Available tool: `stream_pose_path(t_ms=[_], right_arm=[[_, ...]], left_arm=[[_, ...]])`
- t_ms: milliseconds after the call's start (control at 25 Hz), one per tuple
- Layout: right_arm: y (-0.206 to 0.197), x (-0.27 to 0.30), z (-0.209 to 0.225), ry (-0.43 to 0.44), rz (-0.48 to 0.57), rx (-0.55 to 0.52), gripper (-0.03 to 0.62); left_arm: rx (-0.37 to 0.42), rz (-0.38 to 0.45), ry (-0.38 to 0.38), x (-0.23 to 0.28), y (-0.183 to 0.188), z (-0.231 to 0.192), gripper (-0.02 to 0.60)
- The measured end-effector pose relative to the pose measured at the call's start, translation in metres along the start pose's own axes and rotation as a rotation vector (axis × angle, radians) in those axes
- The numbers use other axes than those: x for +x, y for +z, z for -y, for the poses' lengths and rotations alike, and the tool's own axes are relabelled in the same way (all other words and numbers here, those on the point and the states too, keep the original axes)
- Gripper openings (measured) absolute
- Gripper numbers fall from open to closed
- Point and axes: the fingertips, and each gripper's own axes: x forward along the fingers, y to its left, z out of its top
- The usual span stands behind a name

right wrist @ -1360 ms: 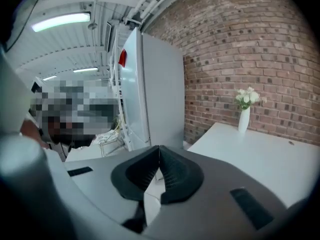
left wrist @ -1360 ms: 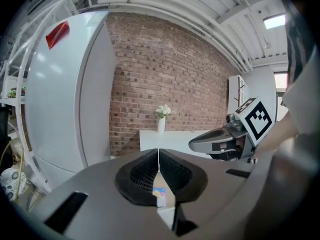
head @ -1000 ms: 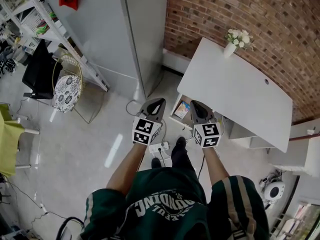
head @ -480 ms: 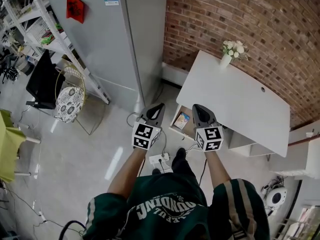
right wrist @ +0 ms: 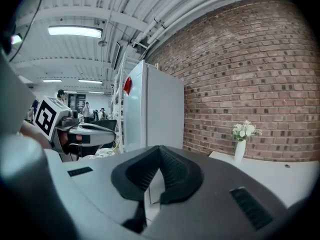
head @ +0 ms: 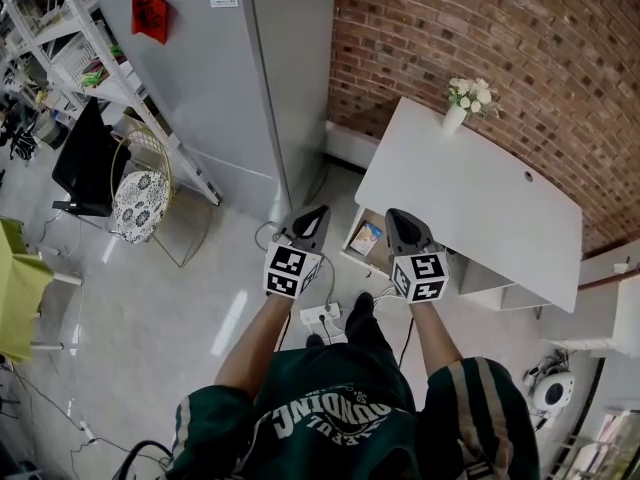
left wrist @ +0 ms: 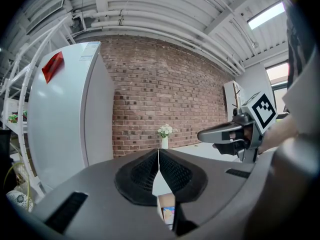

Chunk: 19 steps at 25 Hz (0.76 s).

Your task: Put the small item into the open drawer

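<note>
- Head view: the person holds the left gripper (head: 317,212) and the right gripper (head: 398,216) side by side above the floor, both pointing toward the white counter (head: 480,198). The small item (head: 366,237) lies in the open drawer (head: 350,227) at the counter's near-left edge, between the two gripper tips and below them. A vase of flowers (head: 458,111) stands at the counter's far corner by the brick wall (head: 480,23).
- Left gripper view: the left gripper's jaws are closed together with nothing held. The small item shows just beneath them.
- Right gripper view: the right gripper's jaws are closed together and empty. The vase stands to their right.
</note>
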Motion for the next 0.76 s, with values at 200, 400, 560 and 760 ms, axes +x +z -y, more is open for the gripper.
stream_pose_path(t_ms=[200,400,560,760], right_arm=[[-0.003,-0.001,-0.004,0.007,-0.004,0.002,0.025],[-0.002,-0.002,-0.005,0.011,-0.002,0.000,0.025],[-0.005,-0.004,-0.004,0.006,-0.005,0.003,0.025],[-0.010,-0.008,-0.003,0.005,-0.014,0.013,0.025]], left_arm=[[-0.006,-0.006,0.003,-0.002,-0.004,0.002,0.018],[-0.009,-0.011,0.002,-0.001,-0.006,0.004,0.018],[-0.007,-0.013,-0.003,0.000,-0.009,0.006,0.018],[-0.018,-0.018,-0.003,0.000,-0.013,0.009,0.018]])
